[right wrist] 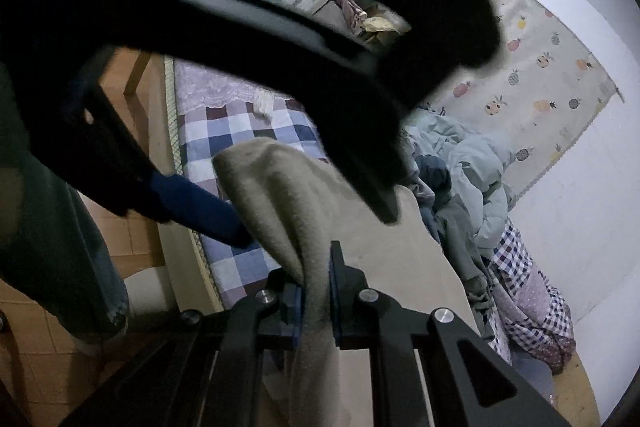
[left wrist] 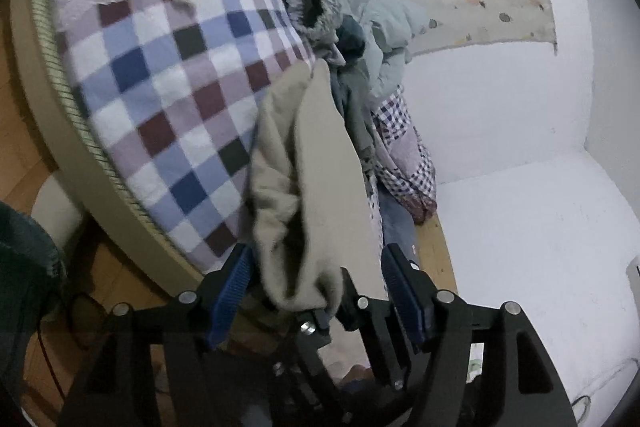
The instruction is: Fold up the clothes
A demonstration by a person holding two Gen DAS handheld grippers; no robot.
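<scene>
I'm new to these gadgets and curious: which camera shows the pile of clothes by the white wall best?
The left wrist view: the heap of pale green, grey and checked clothes runs unblocked up the picture's middle. In the right wrist view the same heap sits off to the right, partly cut off by the other dark tongs crossing the picture.

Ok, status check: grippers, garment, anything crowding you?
Right gripper shut on beige garment. Left gripper open, cloth lying between its jaws. Garment held above checkered blanket. Clothes pile close on the right.
</scene>
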